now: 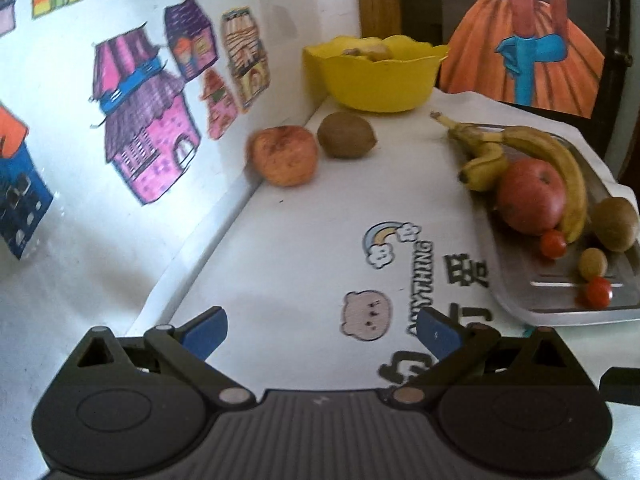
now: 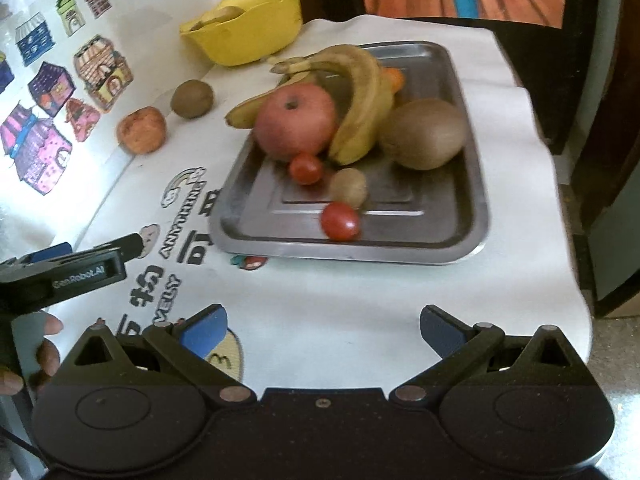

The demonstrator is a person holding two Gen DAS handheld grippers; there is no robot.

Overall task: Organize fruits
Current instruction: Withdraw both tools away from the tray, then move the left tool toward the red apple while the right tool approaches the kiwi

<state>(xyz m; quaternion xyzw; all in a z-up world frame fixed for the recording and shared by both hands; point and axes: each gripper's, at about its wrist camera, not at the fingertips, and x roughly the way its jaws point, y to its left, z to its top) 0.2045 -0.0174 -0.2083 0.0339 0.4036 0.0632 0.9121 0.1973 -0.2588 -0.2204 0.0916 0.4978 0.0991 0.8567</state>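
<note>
Both grippers are empty here: the left gripper (image 1: 322,330) has its blue pads spread as wide as they go over bare tablecloth (image 1: 304,216), and the right gripper (image 2: 322,328) is spread just as wide with nothing between its fingers. Counting fruit ahead of the right fingers on the steel tray (image 2: 460,216): one red apple (image 2: 296,120), a bunch of bananas (image 2: 360,100) (looks like three, but it's blurry so don't quote me), one big kiwi (image 2: 424,134), one small brownish fruit (image 2: 349,187), two cherry tomatoes (image 2: 306,168) (image 2: 340,222), plus a bit of something orange (image 2: 394,78) peeking out behind the bananas. Off the tray, well ahead of the left fingers by the wall, sit one more apple (image 1: 285,155) and one more kiwi (image 1: 346,135), almost touching. Beyond those is one yellow bowl (image 1: 376,80) with some fruit in it, can't make out what. The left gripper also shows at the left edge of the right wrist view, with a hand (image 2: 44,344) on it.
</note>
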